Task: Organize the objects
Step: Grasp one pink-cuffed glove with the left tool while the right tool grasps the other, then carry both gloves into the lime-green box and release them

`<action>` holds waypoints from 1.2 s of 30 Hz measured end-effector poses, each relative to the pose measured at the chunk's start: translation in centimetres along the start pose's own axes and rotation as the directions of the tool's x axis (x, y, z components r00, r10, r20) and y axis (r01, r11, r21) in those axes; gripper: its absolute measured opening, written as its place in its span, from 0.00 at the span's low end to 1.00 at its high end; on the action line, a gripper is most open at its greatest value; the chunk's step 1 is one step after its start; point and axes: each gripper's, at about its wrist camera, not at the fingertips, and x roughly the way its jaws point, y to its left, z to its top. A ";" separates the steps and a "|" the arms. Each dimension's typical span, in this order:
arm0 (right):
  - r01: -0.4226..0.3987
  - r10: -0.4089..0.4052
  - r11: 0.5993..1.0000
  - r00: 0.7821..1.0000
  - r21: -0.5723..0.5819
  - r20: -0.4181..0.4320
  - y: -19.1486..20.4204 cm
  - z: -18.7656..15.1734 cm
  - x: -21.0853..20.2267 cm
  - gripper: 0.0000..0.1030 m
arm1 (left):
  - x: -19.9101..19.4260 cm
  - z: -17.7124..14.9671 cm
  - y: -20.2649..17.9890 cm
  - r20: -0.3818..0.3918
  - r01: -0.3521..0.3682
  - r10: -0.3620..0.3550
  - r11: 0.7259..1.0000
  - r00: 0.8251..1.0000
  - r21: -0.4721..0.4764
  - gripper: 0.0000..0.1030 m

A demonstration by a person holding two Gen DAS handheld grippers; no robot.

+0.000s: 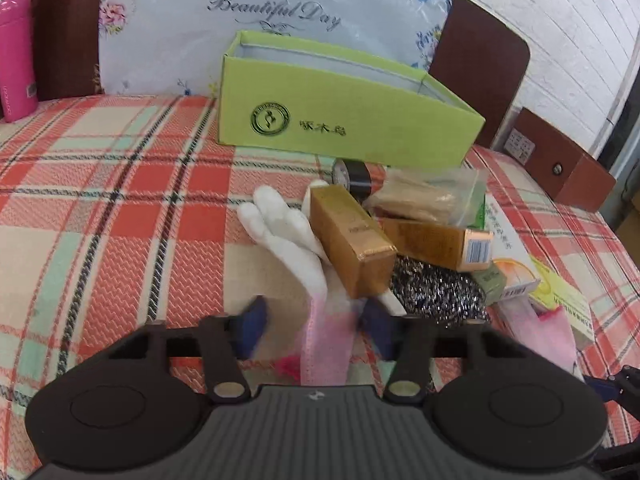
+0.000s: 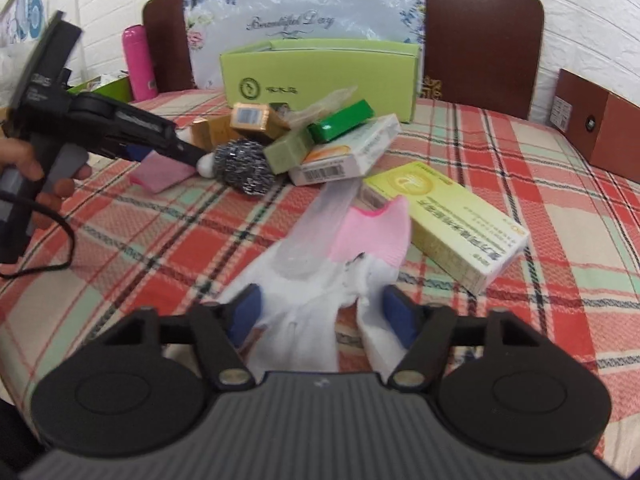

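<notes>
The left gripper [image 1: 314, 326] has its fingers [image 1: 252, 330] spread wide on either side of the pink cuff of a white glove [image 1: 288, 236], not pinching it. The right gripper [image 2: 320, 312] is likewise wide open around a second glove [image 2: 316, 280], whose pink cuff lies against a yellow box [image 2: 460, 220]. Beyond lie a steel scourer [image 2: 244, 164], gold boxes [image 1: 352, 240] and cartons, piled before an open green box [image 1: 344, 104] on the plaid tabletop [image 1: 120, 200].
</notes>
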 end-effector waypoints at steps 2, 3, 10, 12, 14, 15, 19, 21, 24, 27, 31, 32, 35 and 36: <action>-0.052 0.052 0.999 0.999 0.015 0.000 0.3 0.3 -0.4 0.10 | -0.2 0.0 0.0 -0.014 0.020 -0.020 1.000 1.000 -0.003 0.16; -0.070 0.070 0.997 0.998 0.028 0.007 0.3 0.4 -0.7 0.10 | -0.4 0.0 0.1 -0.014 0.024 -0.024 0.999 1.000 -0.021 0.11; -0.171 0.156 0.983 0.971 0.069 0.184 -0.1 2.5 -5.4 0.09 | -5.2 0.1 0.3 0.054 0.057 -0.054 0.998 0.997 -0.040 0.09; -0.174 0.156 0.983 0.961 0.063 0.227 -0.3 3.5 -6.4 0.09 | -7.0 0.6 0.4 0.094 0.072 -0.068 0.996 0.993 -0.042 0.09; -0.170 0.152 0.984 0.955 0.052 0.254 -0.5 4.3 -6.9 0.09 | -8.5 1.3 0.4 0.136 0.092 -0.085 0.995 0.987 -0.041 0.09; -0.171 0.151 0.984 0.953 0.051 0.264 -0.6 4.7 -7.0 0.09 | -9.1 1.7 0.2 0.156 0.099 -0.093 0.994 0.983 -0.037 0.09; -0.167 0.143 0.984 0.946 0.059 0.292 -1.4 6.1 -6.6 0.09 | -10.6 3.6 -0.7 0.223 0.135 -0.129 0.991 0.966 -0.011 0.09; -0.160 0.133 0.985 0.941 0.062 0.310 -2.0 7.0 -6.4 0.09 | -10.8 4.7 -1.3 0.246 0.155 -0.152 0.988 0.957 0.005 0.09; -0.150 0.121 0.987 0.934 0.061 0.337 -2.6 8.6 -6.1 0.09 | -10.7 6.5 -2.4 0.274 0.182 -0.184 0.983 0.944 0.032 0.09; -0.128 0.100 0.990 0.927 0.052 0.362 -3.0 10.5 -5.2 0.09 | -10.2 8.5 -3.8 0.300 0.196 -0.205 0.979 0.932 0.061 0.09; -0.117 0.092 0.992 0.915 0.041 0.392 -3.3 13.0 -3.4 0.09 | -9.0 11.5 -4.9 0.329 0.214 -0.224 0.975 0.918 0.069 0.09; -0.114 0.089 0.993 0.913 0.040 0.398 -3.4 13.7 -2.9 0.09 | -8.6 12.4 -5.2 0.336 0.217 -0.229 0.973 0.914 0.073 0.09; -0.109 0.081 0.993 0.903 0.042 0.421 -3.6 15.6 -1.4 0.09 | -7.4 14.9 -5.8 0.341 0.236 -0.246 0.969 0.907 0.071 0.09; -0.106 0.078 0.993 0.900 0.043 0.429 -3.7 16.2 -0.8 0.09 | -6.9 15.7 -6.0 0.343 0.248 -0.257 0.966 0.903 0.070 0.09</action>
